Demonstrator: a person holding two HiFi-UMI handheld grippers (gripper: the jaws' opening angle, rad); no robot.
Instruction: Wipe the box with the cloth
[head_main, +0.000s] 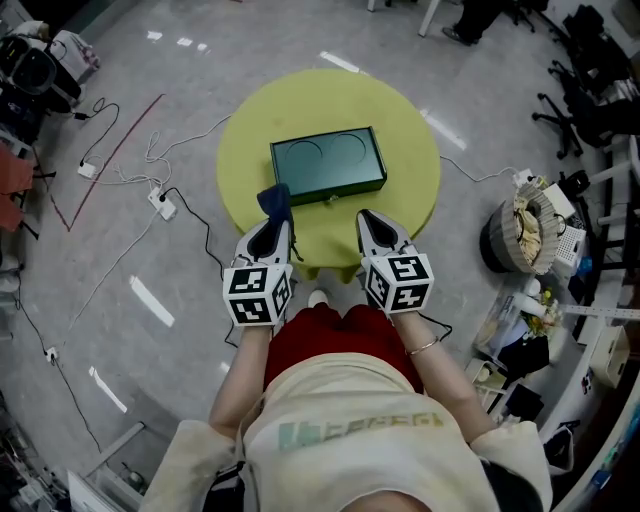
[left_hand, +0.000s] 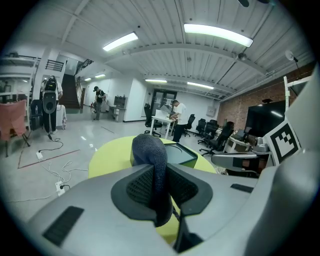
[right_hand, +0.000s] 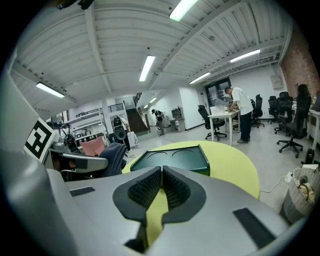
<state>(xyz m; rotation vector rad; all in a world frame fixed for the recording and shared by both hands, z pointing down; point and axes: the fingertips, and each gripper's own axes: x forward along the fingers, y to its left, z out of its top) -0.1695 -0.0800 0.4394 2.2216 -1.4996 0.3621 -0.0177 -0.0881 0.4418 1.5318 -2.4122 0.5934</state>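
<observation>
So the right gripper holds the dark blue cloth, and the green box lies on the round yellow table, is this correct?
Not quite: the left gripper holds the dark blue cloth, as the left gripper view shows. The right gripper is shut on nothing. The green box does lie on the round yellow table.

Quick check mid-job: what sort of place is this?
Probably an open-plan office or lab workspace: office chairs and a desk stand on a polished floor, cables trail across it, and strip lights line the ceiling.
</observation>
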